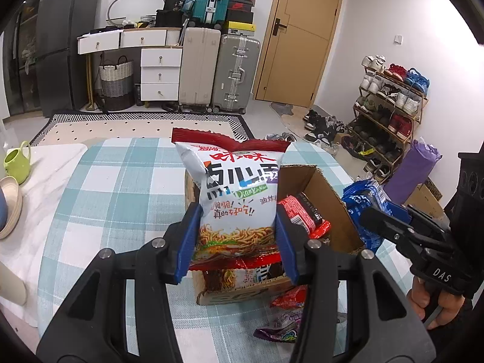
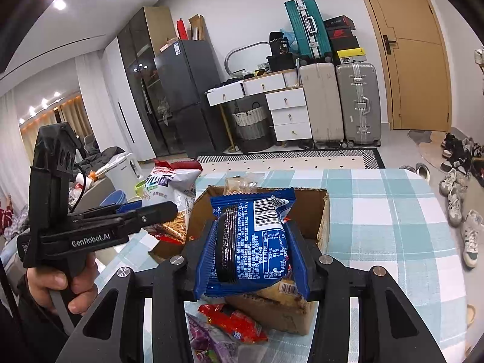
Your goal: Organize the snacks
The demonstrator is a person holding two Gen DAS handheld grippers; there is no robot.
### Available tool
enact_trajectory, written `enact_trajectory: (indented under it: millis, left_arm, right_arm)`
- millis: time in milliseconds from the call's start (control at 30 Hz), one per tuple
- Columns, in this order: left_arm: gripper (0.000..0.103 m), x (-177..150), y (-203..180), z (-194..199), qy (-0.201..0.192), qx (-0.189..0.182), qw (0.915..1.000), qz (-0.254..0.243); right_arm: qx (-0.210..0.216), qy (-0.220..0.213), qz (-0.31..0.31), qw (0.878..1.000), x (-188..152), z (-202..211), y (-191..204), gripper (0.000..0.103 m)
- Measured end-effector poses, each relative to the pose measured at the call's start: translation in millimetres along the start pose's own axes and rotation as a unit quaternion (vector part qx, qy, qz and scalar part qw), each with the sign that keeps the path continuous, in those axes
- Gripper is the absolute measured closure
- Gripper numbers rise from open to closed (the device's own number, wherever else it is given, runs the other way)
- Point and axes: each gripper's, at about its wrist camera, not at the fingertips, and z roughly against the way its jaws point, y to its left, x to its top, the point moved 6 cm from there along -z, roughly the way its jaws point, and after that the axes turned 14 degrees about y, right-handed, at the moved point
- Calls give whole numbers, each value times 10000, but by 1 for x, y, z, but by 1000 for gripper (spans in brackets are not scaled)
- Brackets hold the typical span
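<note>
checked tablecloth (image 1: 115, 181) covers the table, and on it sits an open cardboard box (image 1: 329, 208) that serves as the collecting place for the snacks. inside the box a red packet (image 1: 299, 211) already lies, with more wrappers glimpsed at its near wall, so some sorting looks done. both hands are mid-delivery. left gripper (image 1: 236, 236) is clenched on a white noodle snack bag (image 1: 236, 187), held upright just above the box's near left corner. right gripper (image 2: 251, 257) is clamped on a blue biscuit pack (image 2: 257, 236), poised over the box opening, barcode side up. neither packet has been let go yet. still outside, on the cloth just in front of the box, lie a small red packet (image 2: 233, 323) and a purple packet (image 2: 205, 345), so i judge the job roughly halfway: two items about to drop in, at least two left to fetch.
</note>
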Motion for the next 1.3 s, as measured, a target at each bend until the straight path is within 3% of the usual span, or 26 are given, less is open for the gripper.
enact_trajectory:
  millis: [400,900,1300]
  left_arm:
    - [58,12,-7,-50,189,111,9995,-216]
    - [58,-1,-19,-103,643,65,9972,-369]
    - [58,-17,-14,-108,644,117,9969,-447]
  right_arm:
    - [-45,197,30,9998,3,-27,-3,58]
    - [-315,484,132,9982,-10,-51,-10,58]
    - [-389,551,156,9976,-19,-54,-11,58]
